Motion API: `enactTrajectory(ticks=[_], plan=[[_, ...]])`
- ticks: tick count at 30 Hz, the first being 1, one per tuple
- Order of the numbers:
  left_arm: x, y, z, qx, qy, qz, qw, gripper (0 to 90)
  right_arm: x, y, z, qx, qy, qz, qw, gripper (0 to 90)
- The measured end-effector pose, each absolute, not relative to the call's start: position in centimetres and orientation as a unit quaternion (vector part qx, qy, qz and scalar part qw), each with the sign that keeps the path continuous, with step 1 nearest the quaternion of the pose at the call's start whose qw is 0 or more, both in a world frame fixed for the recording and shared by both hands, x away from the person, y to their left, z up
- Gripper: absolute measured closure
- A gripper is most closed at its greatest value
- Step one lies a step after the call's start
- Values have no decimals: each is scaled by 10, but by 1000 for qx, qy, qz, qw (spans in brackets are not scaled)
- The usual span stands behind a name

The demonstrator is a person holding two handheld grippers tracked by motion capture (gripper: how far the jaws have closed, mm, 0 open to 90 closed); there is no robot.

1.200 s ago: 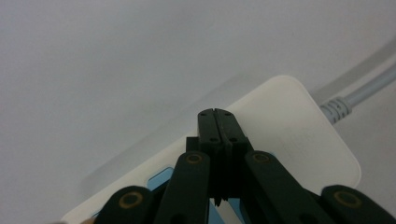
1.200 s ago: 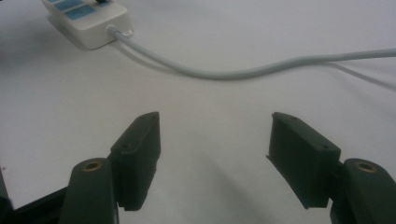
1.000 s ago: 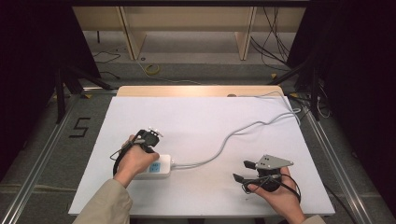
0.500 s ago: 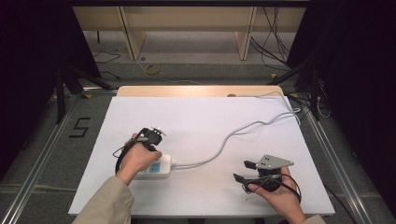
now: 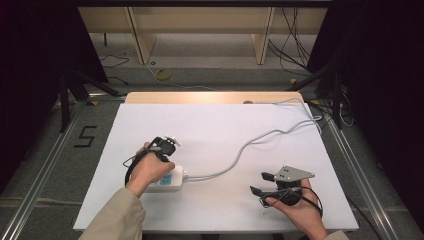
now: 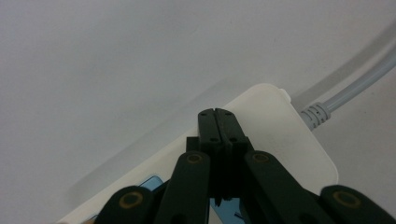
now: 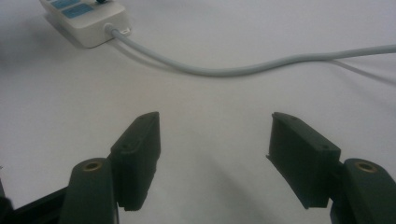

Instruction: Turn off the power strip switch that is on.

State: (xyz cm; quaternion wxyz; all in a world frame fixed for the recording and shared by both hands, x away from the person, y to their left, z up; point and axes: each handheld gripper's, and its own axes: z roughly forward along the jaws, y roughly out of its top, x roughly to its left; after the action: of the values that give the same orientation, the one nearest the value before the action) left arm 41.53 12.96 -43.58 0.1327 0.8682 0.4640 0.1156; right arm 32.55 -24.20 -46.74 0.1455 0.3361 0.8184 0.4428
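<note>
The power strip (image 5: 167,179) lies on the white table (image 5: 225,130), near its front-left edge, partly under the left hand (image 5: 150,169). The left gripper (image 6: 218,116) is positioned over the strip, jaws pressed together with nothing between them; the tips appear to touch the strip's top, though contact cannot be confirmed. The grey cord (image 5: 240,152) runs from the strip toward the table's far-right corner. The right gripper (image 5: 261,183) rests well apart at front right, jaws spread and empty
</note>
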Motion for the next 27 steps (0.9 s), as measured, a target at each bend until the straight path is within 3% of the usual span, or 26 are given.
enactTrajectory(ticks=[27], plan=[[413, 131, -438, 868, 459, 122, 142, 899, 325, -242, -467, 334, 821, 440, 143, 347]])
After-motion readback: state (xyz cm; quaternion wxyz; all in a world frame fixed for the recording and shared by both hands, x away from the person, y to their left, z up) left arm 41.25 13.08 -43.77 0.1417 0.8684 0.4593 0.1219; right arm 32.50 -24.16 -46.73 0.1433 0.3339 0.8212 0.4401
